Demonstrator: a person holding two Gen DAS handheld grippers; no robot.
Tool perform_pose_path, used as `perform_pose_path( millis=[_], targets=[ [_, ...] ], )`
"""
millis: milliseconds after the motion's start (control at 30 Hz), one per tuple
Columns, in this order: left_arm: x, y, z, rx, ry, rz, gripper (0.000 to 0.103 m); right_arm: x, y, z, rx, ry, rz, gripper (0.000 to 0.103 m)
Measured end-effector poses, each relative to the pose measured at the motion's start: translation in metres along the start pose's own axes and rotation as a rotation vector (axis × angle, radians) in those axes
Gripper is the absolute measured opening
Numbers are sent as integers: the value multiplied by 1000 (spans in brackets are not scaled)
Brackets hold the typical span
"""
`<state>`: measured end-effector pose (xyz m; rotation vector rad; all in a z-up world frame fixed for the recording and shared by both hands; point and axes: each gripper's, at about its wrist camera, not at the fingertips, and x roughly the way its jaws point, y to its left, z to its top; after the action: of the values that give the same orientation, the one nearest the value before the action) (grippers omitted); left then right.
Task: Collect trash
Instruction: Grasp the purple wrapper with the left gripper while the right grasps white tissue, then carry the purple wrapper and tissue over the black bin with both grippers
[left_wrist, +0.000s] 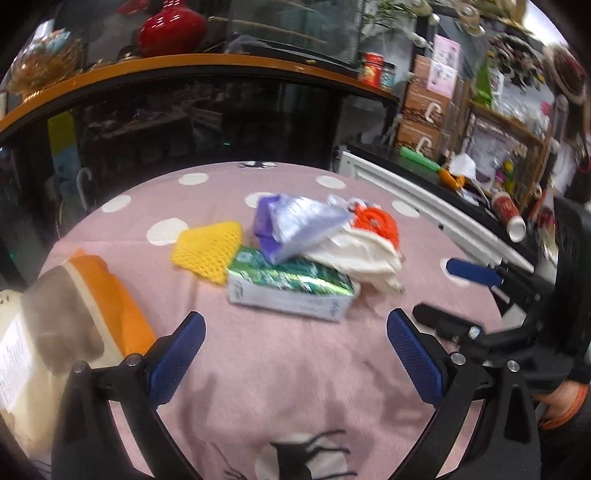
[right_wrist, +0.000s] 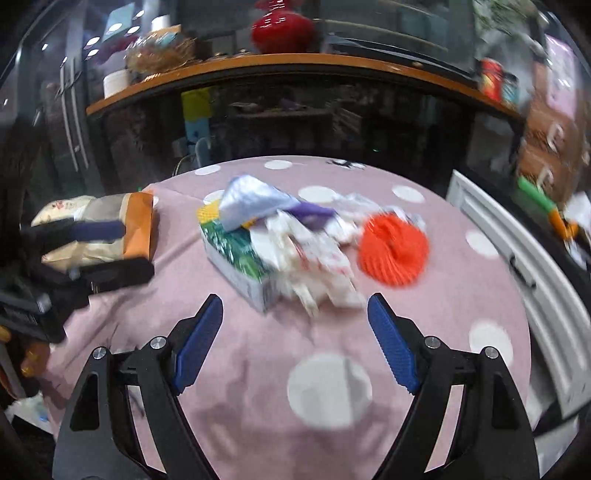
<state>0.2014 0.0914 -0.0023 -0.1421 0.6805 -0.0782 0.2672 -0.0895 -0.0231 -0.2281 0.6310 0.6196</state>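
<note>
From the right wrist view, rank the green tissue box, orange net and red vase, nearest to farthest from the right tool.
1. Green tissue box, just ahead of the right tool, slightly left.
2. Orange net, ahead right.
3. Red vase, on the far shelf.

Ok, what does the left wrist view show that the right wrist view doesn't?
Only the left wrist view: the whole yellow foam net, and the right gripper coming in from the side.

Only the right wrist view: the whole orange foam net, and the left gripper.

Both: the green tissue box under crumpled wrappers, the orange paper bag, the pink dotted cloth, and open jaws holding nothing.
</note>
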Motion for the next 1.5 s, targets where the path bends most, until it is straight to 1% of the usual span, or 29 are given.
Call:
perform_pose_path(
  millis=[67, 133, 200, 233, 333, 400, 433, 467, 500, 533, 567, 600, 633, 667, 733, 767, 867, 1033, 1167, 1233, 1300, 1400, 1500],
  targets=[
    [7, 7, 13, -34, 12, -13, 97, 13, 5, 9, -31, 8, -14, 80],
    [16, 13, 27, -66, 6, -13, 97, 25, 7, 14, -55, 18, -23, 80],
    [28, 12, 38, -63, 12, -19, 97, 33, 7, 16, -77, 26, -39, 79],
    [38, 11, 45, -59, 39, -34, 97, 38, 7, 19, -87, 29, -47, 76],
    [67, 7, 64, -77, 115, -113, 97, 49, 10, 24, -107, 38, -58, 74],
    [79, 7, 71, -95, 128, -89, 97, 54, 12, 24, -123, 40, -67, 70],
    [86, 8, 74, -115, 131, -77, 97, 57, 12, 24, -133, 45, -74, 66],
    [91, 9, 76, -132, 137, -84, 97, 59, 12, 24, -139, 48, -78, 61],
    [98, 11, 79, -156, 150, -94, 97, 60, 13, 24, -143, 49, -78, 58],
    [101, 13, 81, -169, 157, -95, 96, 62, 14, 23, -148, 52, -77, 52],
    [104, 13, 81, -180, 163, -89, 94, 63, 14, 23, -149, 55, -75, 46],
    [107, 13, 80, -182, 171, -78, 87, 65, 13, 23, -150, 57, -73, 41],
    [109, 12, 80, -178, 180, -78, 81, 66, 13, 22, -148, 59, -69, 33],
    [110, 12, 79, -178, 186, -83, 69, 66, 12, 21, -143, 59, -57, 28],
    [108, 12, 77, -185, 171, -85, 61, 66, 12, 19, -139, 54, -40, 24],
    [106, 11, 76, -183, 159, -82, 55, 66, 13, 18, -144, 47, -43, 23],
    [98, 10, 76, -178, 127, -73, 48, 62, 14, 15, -145, 35, -48, 21],
    [70, 9, 76, -159, 41, -66, 46, 44, 13, 11, -122, 3, -24, 16],
    [41, 7, 72, -153, -24, -79, 46, 24, 13, 6, -107, -20, -15, 15],
    [26, 6, 67, -137, -63, -68, 46, 15, 13, 2, -99, -28, -15, 15],
    [11, 5, 62, -116, -109, -42, 46, 6, 12, -1, -89, -36, -16, 15],
    [-4, 2, 55, -107, -148, -32, 46, -10, 10, -6, -63, -51, -10, 15],
    [-17, -3, 47, -91, -171, -34, 46, -26, 8, -11, -52, -66, -14, 15]
  ],
)
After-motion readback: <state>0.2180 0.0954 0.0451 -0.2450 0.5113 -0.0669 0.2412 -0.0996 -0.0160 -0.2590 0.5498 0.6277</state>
